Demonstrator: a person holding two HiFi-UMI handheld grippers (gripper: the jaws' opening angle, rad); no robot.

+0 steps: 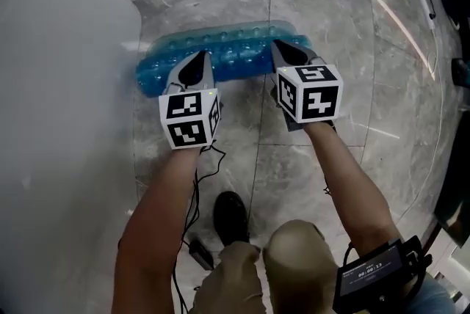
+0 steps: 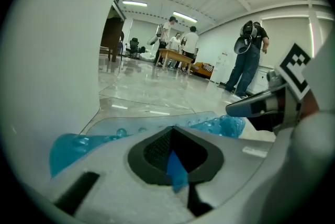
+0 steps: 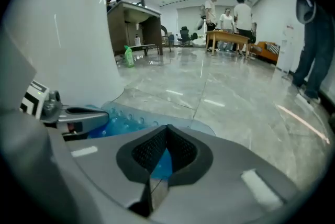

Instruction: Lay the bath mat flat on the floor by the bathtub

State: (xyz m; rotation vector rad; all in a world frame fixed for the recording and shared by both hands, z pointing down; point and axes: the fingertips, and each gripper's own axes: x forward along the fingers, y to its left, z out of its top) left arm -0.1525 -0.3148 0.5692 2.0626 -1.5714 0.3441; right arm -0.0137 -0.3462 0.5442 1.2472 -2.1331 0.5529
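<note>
Left gripper (image 1: 200, 60) and right gripper (image 1: 283, 52) are both clenched on the near edge of the blue bath mat (image 1: 235, 48), a sliver of blue pinched between each pair of fingers. The mat spans from one set of fingers to the other and just beyond them. It is bunched in a strip down at the marble floor (image 1: 330, 19), with the white bathtub (image 1: 59, 85) left of the left fingers.
</note>
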